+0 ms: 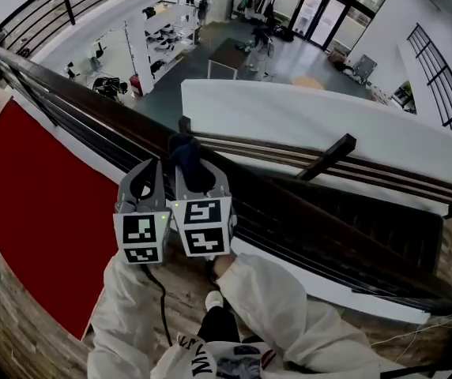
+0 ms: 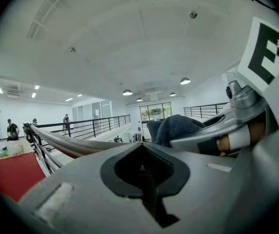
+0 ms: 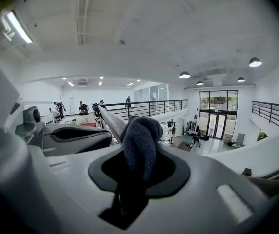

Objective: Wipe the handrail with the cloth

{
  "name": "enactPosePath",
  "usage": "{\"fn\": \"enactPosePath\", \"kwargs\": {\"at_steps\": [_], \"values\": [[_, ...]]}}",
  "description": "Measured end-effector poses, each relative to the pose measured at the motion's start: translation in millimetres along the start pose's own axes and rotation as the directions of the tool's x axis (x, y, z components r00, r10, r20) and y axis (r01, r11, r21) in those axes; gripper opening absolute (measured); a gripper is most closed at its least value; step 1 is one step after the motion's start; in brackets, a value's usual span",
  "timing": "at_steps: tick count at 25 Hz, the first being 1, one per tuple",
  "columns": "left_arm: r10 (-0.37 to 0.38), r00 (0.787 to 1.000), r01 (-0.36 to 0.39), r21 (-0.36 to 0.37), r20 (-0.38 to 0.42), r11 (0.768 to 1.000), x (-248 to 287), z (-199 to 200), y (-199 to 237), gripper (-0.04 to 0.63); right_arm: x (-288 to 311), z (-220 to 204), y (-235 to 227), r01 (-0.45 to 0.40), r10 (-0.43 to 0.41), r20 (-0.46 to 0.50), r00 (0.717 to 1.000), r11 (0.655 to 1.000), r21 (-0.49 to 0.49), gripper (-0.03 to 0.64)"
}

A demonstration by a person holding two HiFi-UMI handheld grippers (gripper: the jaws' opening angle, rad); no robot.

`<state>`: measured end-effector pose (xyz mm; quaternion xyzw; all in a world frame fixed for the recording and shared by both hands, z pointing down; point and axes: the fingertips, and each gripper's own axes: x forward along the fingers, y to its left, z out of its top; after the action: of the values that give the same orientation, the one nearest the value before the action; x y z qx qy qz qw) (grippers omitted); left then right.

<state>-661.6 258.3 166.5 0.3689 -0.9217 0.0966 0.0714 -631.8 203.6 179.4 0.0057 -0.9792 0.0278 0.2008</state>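
A dark wooden handrail (image 1: 92,105) runs from the upper left to the right, on top of a black railing. My right gripper (image 1: 192,166) is shut on a dark blue cloth (image 1: 186,153), which bunches out of its jaws right at the rail. In the right gripper view the cloth (image 3: 140,140) fills the jaws of that gripper (image 3: 133,178), with the handrail (image 3: 111,121) just behind it. My left gripper (image 1: 150,170) sits close beside the right one, its jaws shut on nothing. In the left gripper view the left gripper (image 2: 147,174) faces along the handrail (image 2: 66,144), with the cloth (image 2: 178,126) to its right.
A red floor covering (image 1: 36,204) lies to the left on wood flooring. Beyond the railing is a drop to a lower hall (image 1: 234,54), and a white parapet (image 1: 305,117). Black railing bars (image 1: 329,227) stand under the rail. Several people (image 3: 81,107) stand far off along the balcony.
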Motion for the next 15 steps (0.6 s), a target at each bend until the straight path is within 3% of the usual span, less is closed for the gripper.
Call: {"fn": "enactPosePath", "kwargs": {"at_steps": [9,15], "values": [[-0.006,1.000,0.006,0.007,-0.014,1.000,-16,-5,-10,0.002,-16,-9,-8,0.052,-0.052,-0.007,0.999,0.999,-0.006,0.094],[-0.041,0.999,0.041,0.015,-0.026,0.999,-28,-3,-52,0.002,-53,-21,-36,0.096,-0.096,-0.002,0.995,0.995,0.008,0.094]]}}
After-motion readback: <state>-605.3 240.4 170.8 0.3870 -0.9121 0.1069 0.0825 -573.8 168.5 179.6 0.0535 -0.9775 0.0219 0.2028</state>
